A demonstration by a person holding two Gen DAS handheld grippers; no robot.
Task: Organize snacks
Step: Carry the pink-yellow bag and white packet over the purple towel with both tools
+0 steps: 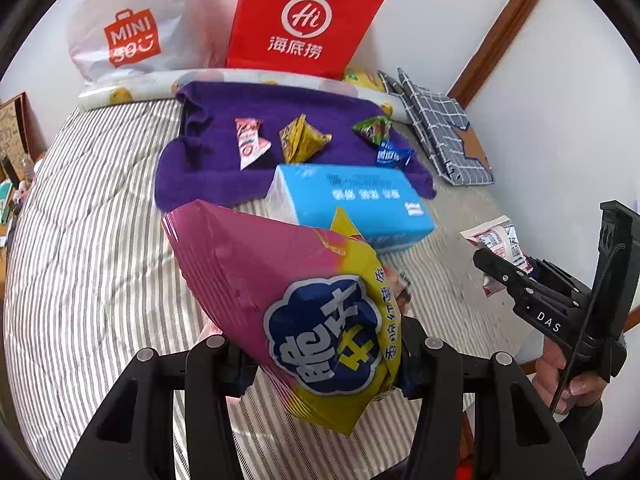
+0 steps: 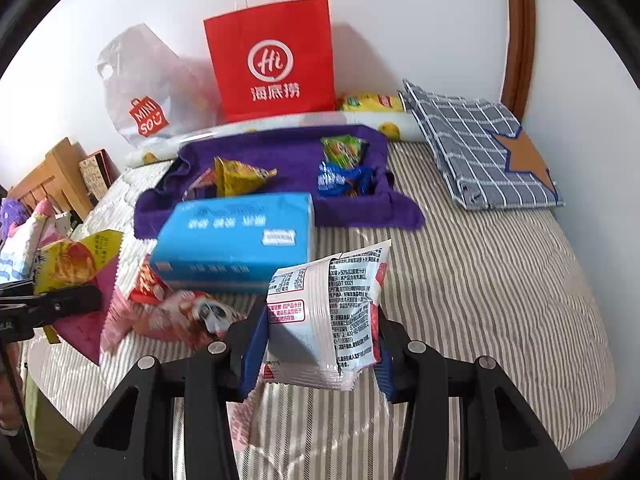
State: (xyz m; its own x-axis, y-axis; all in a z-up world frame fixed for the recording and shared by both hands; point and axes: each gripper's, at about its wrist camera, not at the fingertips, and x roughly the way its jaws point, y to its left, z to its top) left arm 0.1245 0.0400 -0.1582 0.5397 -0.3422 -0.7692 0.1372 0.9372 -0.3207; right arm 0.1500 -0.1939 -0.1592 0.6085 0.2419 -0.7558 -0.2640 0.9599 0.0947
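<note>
My left gripper (image 1: 324, 364) is shut on a pink and yellow chip bag (image 1: 280, 288) and holds it above the striped bed; the bag also shows in the right wrist view (image 2: 76, 264). My right gripper (image 2: 316, 356) is shut on a white and red snack packet (image 2: 332, 312), seen from the left wrist view (image 1: 500, 244) too. Several small snacks lie on a purple towel (image 1: 224, 152): a pink one (image 1: 250, 142), a yellow one (image 1: 302, 138), a green one (image 1: 372, 128) and a blue one (image 1: 392, 154). More packets (image 2: 176, 312) lie left of my right gripper.
A blue tissue pack (image 1: 352, 200) lies at the towel's near edge. A red paper bag (image 1: 304, 20) and a white plastic bag (image 1: 128, 28) stand against the wall. A folded checked cloth (image 1: 444, 128) lies at the right. Wooden furniture (image 2: 52, 184) stands left of the bed.
</note>
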